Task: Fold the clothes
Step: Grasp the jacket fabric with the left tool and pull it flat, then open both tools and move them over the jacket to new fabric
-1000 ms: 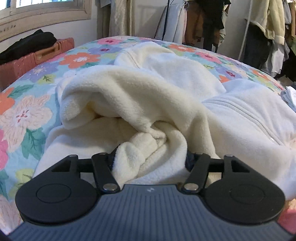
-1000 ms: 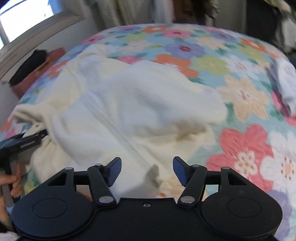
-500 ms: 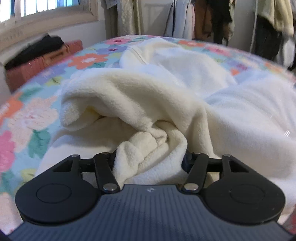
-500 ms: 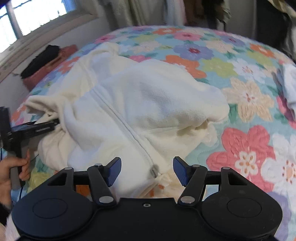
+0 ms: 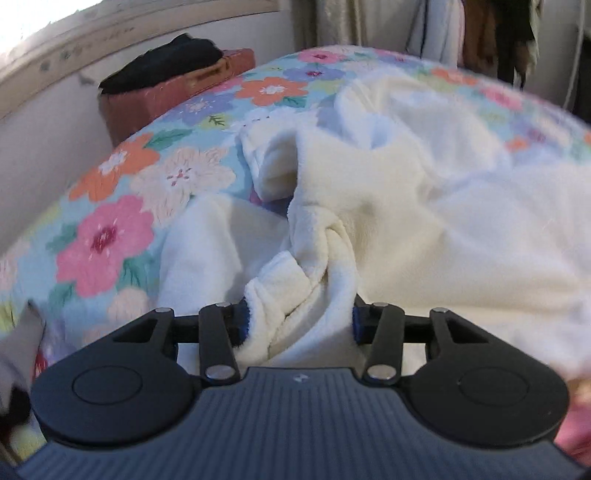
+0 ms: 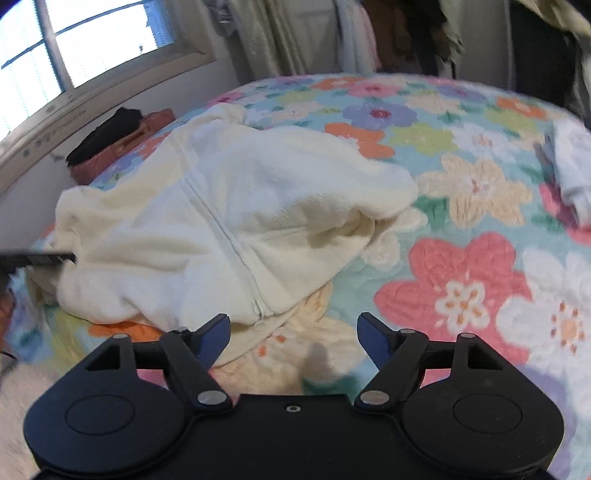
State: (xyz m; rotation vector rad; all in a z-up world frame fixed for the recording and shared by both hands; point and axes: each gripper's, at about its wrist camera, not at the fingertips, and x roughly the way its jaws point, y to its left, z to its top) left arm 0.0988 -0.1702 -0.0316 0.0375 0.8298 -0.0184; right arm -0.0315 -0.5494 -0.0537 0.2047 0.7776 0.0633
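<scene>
A cream fleece zip jacket (image 6: 236, 221) lies crumpled on the floral bedspread (image 6: 461, 280), its zipper running toward me. My left gripper (image 5: 297, 317) is shut on a bunched fold of the jacket (image 5: 424, 221) at its left edge. It also shows in the right wrist view as a dark bar (image 6: 37, 258) at the jacket's left side. My right gripper (image 6: 293, 332) is open and empty, hovering just in front of the jacket's bottom hem by the zipper end.
A reddish-brown suitcase (image 5: 177, 88) with dark clothing on top stands beside the bed under the window. Another pale garment (image 6: 569, 166) lies at the bed's right edge. Hanging clothes (image 6: 424, 33) line the far wall.
My left gripper has pulled its fold of the jacket toward the left, showing more bedspread. My right gripper has drawn back from the jacket, so the hem and zipper end now lie ahead of its fingers.
</scene>
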